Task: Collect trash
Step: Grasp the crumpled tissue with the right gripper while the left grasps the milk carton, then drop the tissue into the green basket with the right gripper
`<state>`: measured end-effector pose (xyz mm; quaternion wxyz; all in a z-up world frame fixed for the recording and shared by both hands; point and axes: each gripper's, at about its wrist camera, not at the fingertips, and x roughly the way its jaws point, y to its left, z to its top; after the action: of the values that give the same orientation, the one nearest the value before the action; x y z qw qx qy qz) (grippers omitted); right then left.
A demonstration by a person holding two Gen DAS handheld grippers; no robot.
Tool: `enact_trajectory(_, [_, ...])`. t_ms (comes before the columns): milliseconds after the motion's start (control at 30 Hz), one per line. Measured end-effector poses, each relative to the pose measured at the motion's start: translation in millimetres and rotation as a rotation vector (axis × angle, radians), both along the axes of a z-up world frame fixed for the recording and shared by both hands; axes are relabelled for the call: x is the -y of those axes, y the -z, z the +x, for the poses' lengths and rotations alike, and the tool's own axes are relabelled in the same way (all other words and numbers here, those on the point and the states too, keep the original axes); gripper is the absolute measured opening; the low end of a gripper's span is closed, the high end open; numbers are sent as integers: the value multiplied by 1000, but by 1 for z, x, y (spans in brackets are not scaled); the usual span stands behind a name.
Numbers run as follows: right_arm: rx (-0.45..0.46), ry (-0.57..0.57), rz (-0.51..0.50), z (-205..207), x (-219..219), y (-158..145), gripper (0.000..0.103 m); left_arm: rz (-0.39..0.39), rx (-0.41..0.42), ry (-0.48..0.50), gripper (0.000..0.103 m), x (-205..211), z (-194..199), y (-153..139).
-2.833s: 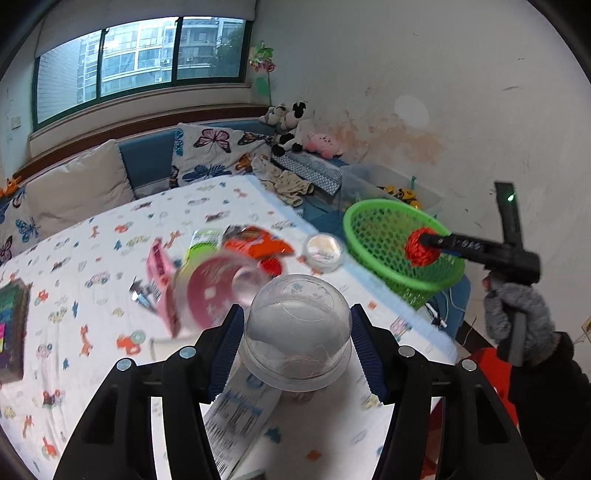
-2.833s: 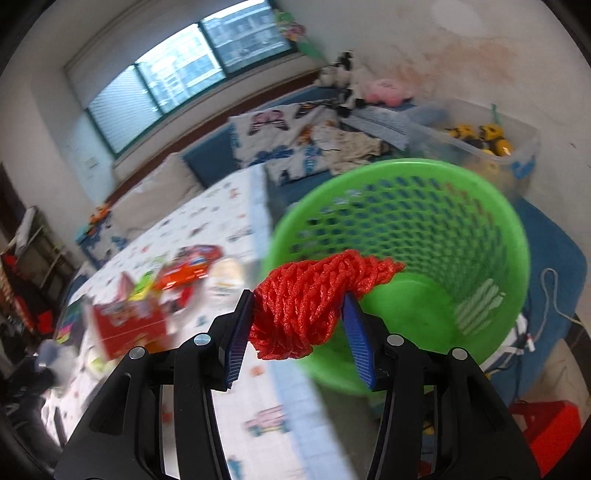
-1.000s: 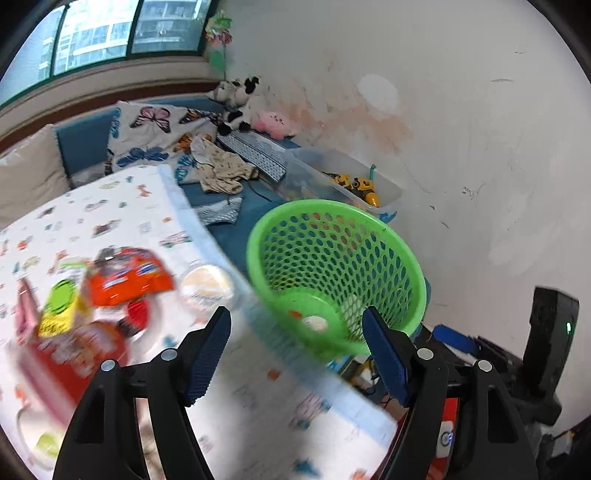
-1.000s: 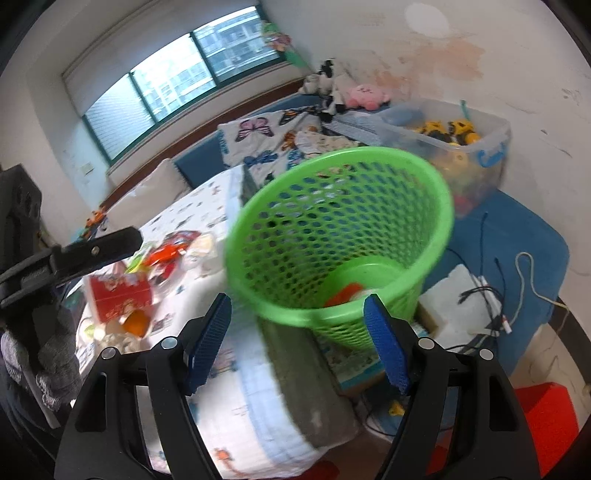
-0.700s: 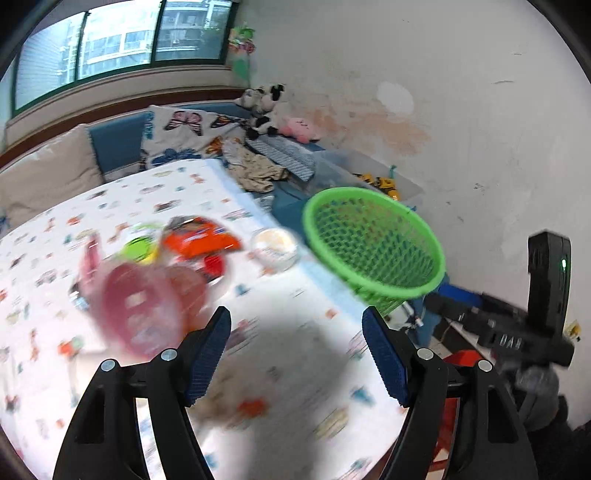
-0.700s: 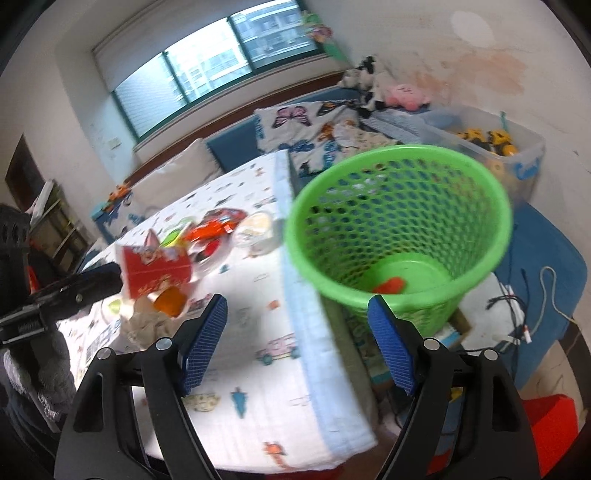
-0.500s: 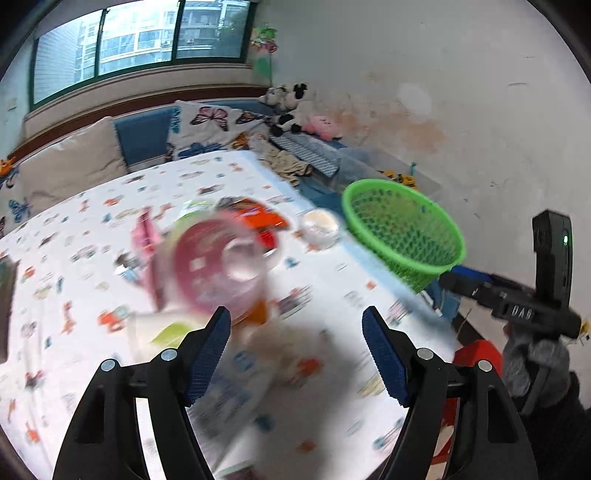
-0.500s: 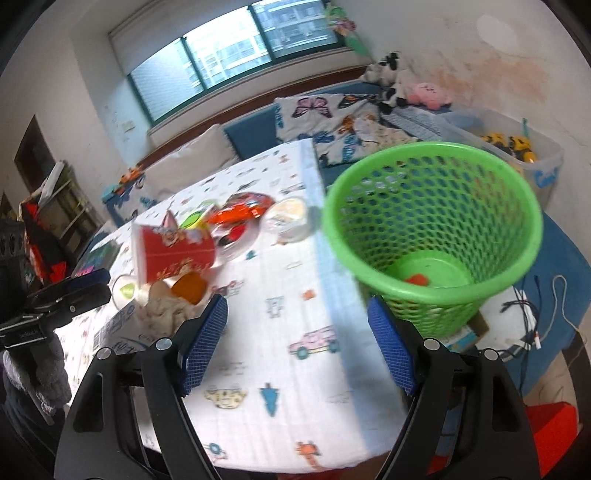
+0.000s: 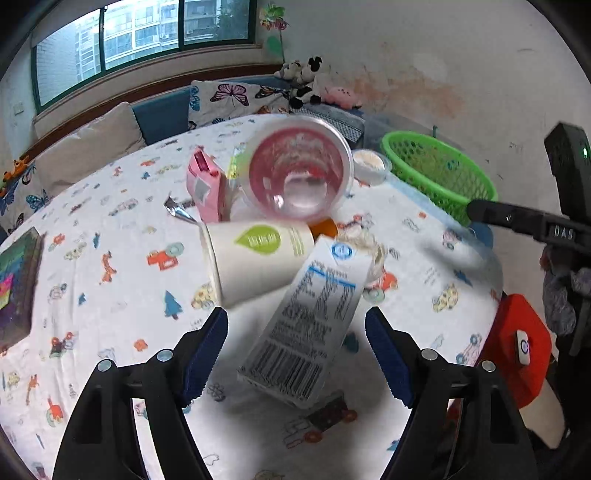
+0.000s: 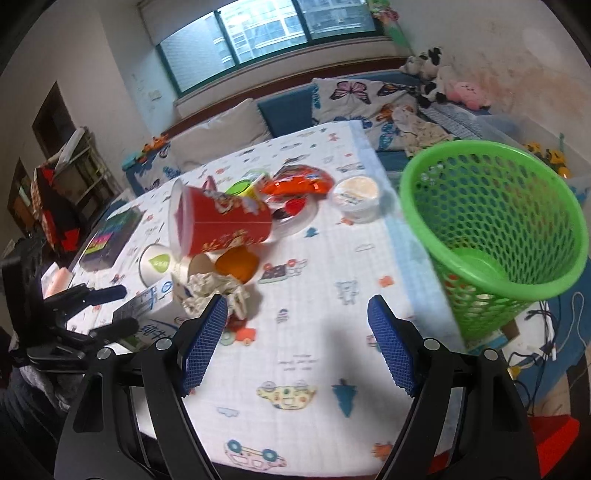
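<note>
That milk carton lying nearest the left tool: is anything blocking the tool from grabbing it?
Nothing visible blocks it. The left tool is open, and the milk carton lies flat on the tablecloth with its near end between the fingers. Its far end lies against the white paper cup and crumpled paper.

Daylight from the window (image 10: 280, 29), soft shadows, slight motion blur, strong fisheye bending at edges.
</note>
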<state>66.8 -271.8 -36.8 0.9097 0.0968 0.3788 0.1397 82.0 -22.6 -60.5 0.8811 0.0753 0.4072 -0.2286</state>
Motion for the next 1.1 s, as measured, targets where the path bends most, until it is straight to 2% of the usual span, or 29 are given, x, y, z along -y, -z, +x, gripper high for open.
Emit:
enact_trajectory(167, [-13,-23,1,4,-14,2,78,-10,-8,-2,73,-2,-2,15])
enact_trajectory(333, [-27,-42,14,8,-26,5,78,-38,11,-20,57,-5,-5,21])
enact_trajectory(367, [-31,-46,17,9,-28,6,78,-43,20,-21,57,-6,-7,21])
enact_trajectory(700, [-69,-113,30,20,-58,20,78,-90,90,-48,52,-23,-26,0])
enact_trajectory(900, [-83,-162,-15,25,-84,33,78,-123,90,-80,44,-43,-33,-10])
enact_trajectory(1100, [-85,-158,-67,34,-97,47,78,-118,101,-89,43,-50,-38,-13])
